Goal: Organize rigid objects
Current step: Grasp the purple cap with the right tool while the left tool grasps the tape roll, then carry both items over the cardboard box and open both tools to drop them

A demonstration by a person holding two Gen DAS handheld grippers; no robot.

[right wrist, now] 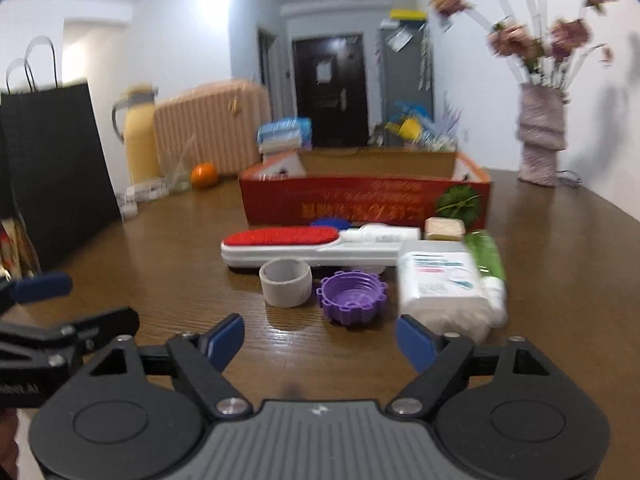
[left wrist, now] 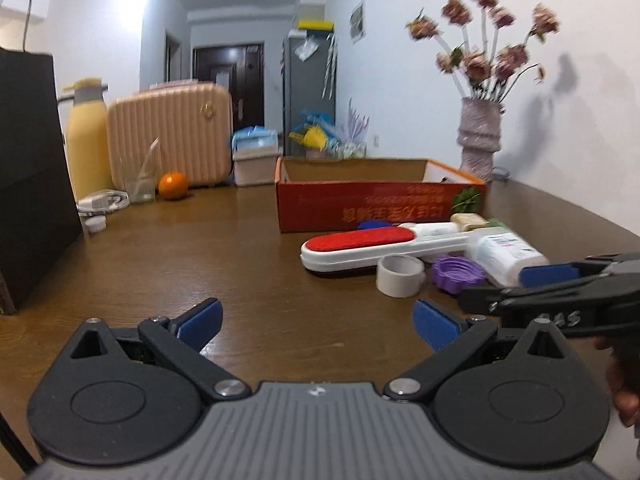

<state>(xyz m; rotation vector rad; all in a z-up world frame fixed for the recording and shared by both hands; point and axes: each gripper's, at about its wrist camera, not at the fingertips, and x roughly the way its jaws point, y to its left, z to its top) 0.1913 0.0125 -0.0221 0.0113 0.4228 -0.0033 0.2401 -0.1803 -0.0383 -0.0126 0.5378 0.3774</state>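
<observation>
We had the left gripper (left wrist: 318, 320) at bottom centre of the left wrist view, jaws wide, nothing btwn the blue pads, just bare wooden table (left wrist: 200, 264) under them. The right gripper (right wrist: 320, 338) sat at bottom centre of its own view, jaws apart and empty too; in the left view it came in from the right edge.

The rigid objs lay in a cluster centre-right of both frames, in front of the red cardboard box (right wrist: 360, 200): a lint brush (right wrist: 288, 246) w/ red pad, a tape roll (right wrist: 285, 282) just beside a purple cap (right wrist: 352, 298), a white bottle (right wrist: 440, 280) lying on its side, a green tube (right wrist: 486, 252) touching it, and a tan soap bar (right wrist: 444, 229) near the box wall. A blue lid (right wrist: 330, 222) peeked out behind the brush.

Upper right stood a vase of flowers (right wrist: 540, 136); at left, a black paper bag (left wrist: 28, 176).
</observation>
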